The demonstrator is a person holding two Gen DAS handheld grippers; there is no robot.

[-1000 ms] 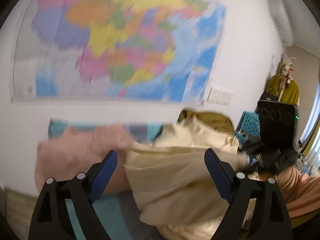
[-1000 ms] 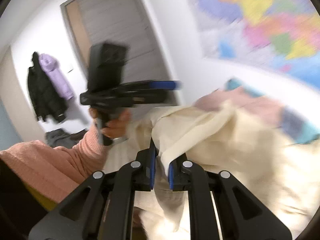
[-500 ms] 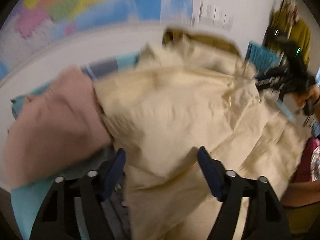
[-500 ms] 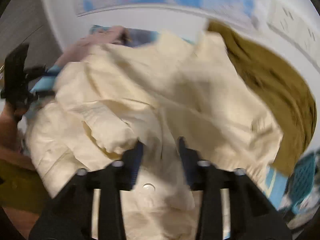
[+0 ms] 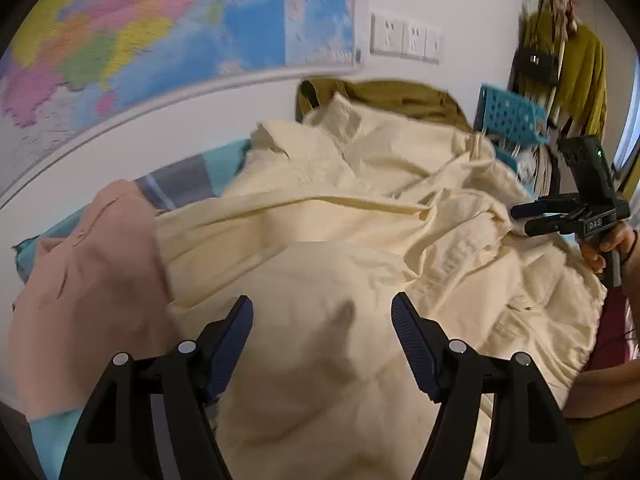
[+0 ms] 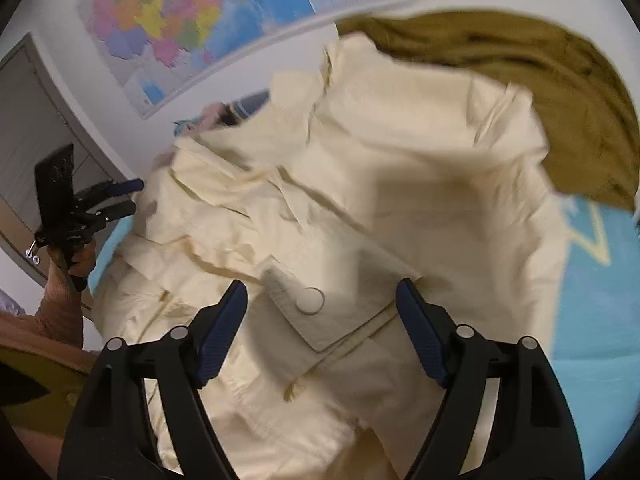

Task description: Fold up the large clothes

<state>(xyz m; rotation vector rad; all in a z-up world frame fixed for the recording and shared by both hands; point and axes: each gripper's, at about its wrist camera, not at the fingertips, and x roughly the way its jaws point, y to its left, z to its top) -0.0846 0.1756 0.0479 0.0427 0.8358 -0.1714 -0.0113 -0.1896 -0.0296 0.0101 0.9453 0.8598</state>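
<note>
A large cream jacket [image 5: 360, 224] lies crumpled across the bed; it fills the right wrist view [image 6: 360, 184] too, with a pocket flap and snap button [image 6: 311, 301] showing. My left gripper [image 5: 322, 318] is open and empty, just above the jacket's near part. My right gripper [image 6: 320, 304] is open and empty over the pocket flap. Each gripper shows in the other's view, the right one [image 5: 532, 216] at the jacket's right edge, the left one [image 6: 124, 196] at its left edge.
A pink garment [image 5: 88, 280] lies to the left, an olive garment [image 6: 540, 80] at the back against the wall. The bedsheet [image 6: 596, 288] is turquoise. A blue crate [image 5: 508, 116] and hanging clothes [image 5: 576, 64] stand at the right. A map [image 5: 160, 28] covers the wall.
My right gripper has let go of the cream jacket and opened. The jacket has dropped from being held up onto the bed. Both grippers have tilted down toward it.
</note>
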